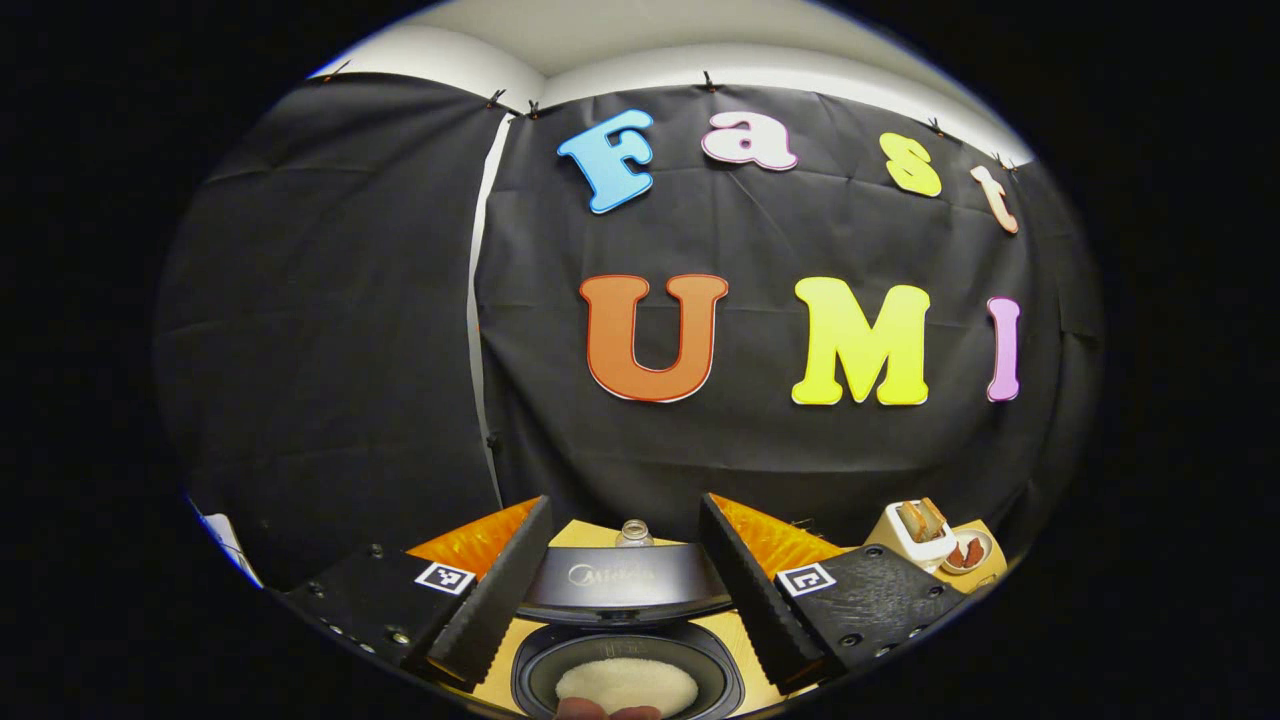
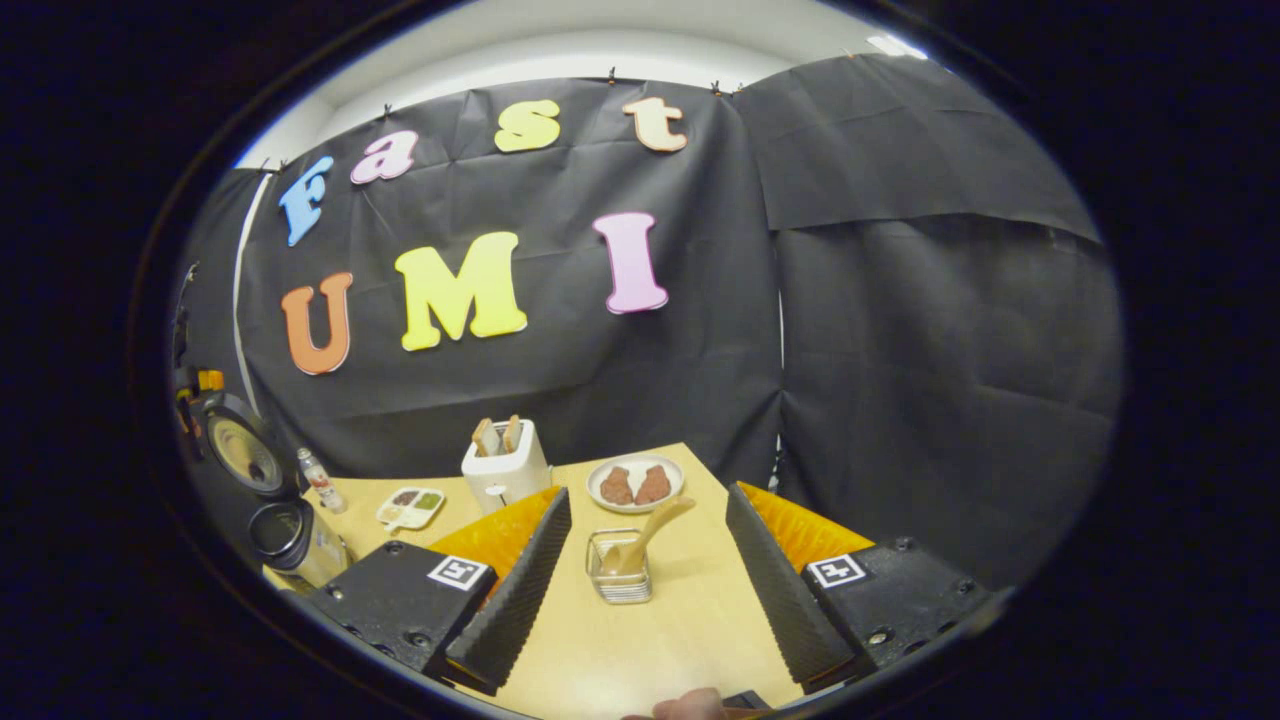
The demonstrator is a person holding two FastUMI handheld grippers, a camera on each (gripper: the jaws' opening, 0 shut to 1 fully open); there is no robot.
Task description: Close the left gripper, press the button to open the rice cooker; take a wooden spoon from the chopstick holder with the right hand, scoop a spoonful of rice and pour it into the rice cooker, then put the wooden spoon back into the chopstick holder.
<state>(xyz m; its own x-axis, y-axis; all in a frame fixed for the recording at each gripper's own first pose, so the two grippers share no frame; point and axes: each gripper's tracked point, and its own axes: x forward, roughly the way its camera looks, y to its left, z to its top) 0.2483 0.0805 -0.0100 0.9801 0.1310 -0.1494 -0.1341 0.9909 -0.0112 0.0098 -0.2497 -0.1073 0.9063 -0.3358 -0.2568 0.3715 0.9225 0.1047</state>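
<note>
Left gripper view, nearest first: the left gripper (image 1: 622,590) has its fingers spread wide, holding nothing. Directly between them, at 6 o'clock, the rice cooker (image 1: 628,660) stands open, with white rice (image 1: 627,686) lying in its pot. The raised lid (image 1: 625,585) stands just beyond the pot. A small bottle (image 1: 633,533) sits behind the lid at 12 o'clock. A toaster (image 1: 915,532) stands farther off at 2 o'clock.

Right gripper view: the right gripper (image 2: 645,580) is also spread wide and empty. The chopstick holder (image 2: 620,567) sits on the bench (image 2: 650,640) between the fingers, at 12 o'clock. The wooden spoon (image 2: 648,537) stands in it, its handle leaning toward 1 o'clock. Beyond lies a plate (image 2: 635,483) with two brown pieces of food. The toaster and a small sauce dish (image 2: 410,508) stand at 11 o'clock, and the open cooker is far off at 9 o'clock.

Judgement: whether rice has been poured in yet cannot be told. If the spoon is still to be fetched, advance so the leaning handle sits between the fingers above the holder rim. Close squarely, then lift along the handle's lean so the holder is not tipped or dragged.
</note>
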